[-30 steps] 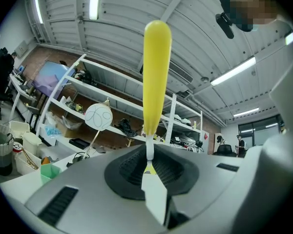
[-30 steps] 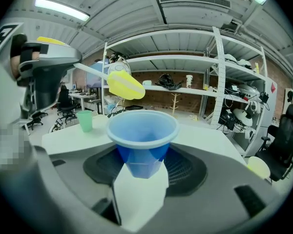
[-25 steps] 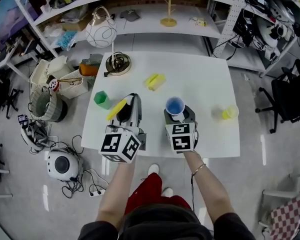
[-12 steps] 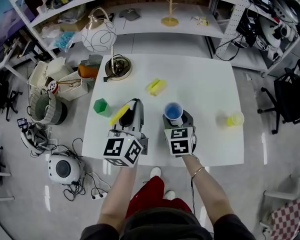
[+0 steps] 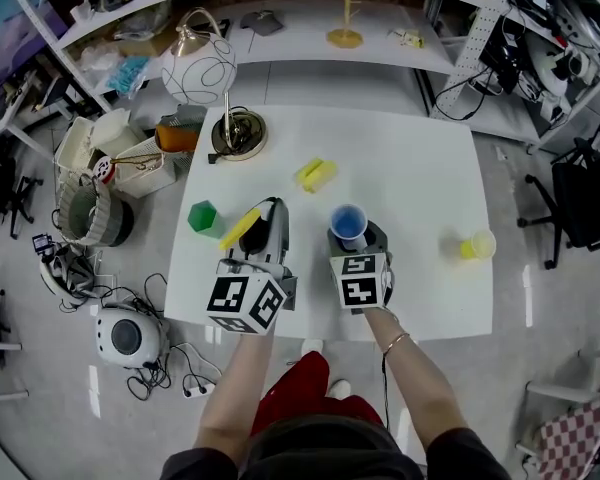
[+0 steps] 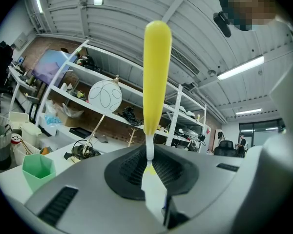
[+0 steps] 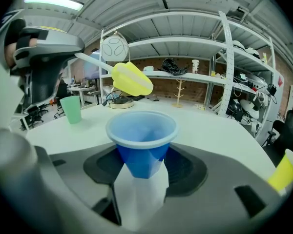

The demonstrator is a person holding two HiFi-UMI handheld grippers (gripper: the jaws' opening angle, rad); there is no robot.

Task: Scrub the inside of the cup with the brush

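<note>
While clamping the yellow brush (image 6: 156,72) in the near-shut left gripper (image 6: 153,189) and the blue cup (image 7: 142,145) in the wide-set right gripper (image 7: 140,189), risks tipping the cup if plunged off-centre.

- Cup (image 7: 142,141): blue, with a paler rim.
- Brush (image 6: 156,77): yellow, with a white stem.
- Counter (image 5: 410,168): white.
- Tumbler (image 5: 202,217): green.
- Lamp globe (image 5: 202,68): white, thin dark looping lines.

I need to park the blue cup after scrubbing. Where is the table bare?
Widest bare patch: the table's far right corner, bordered by the yellow block, the yellow cup and the edges. A smaller strip lies between the right gripper's blue cup and the yellow cup. The left is crowded: lamp, green cup, left gripper with brush.
</note>
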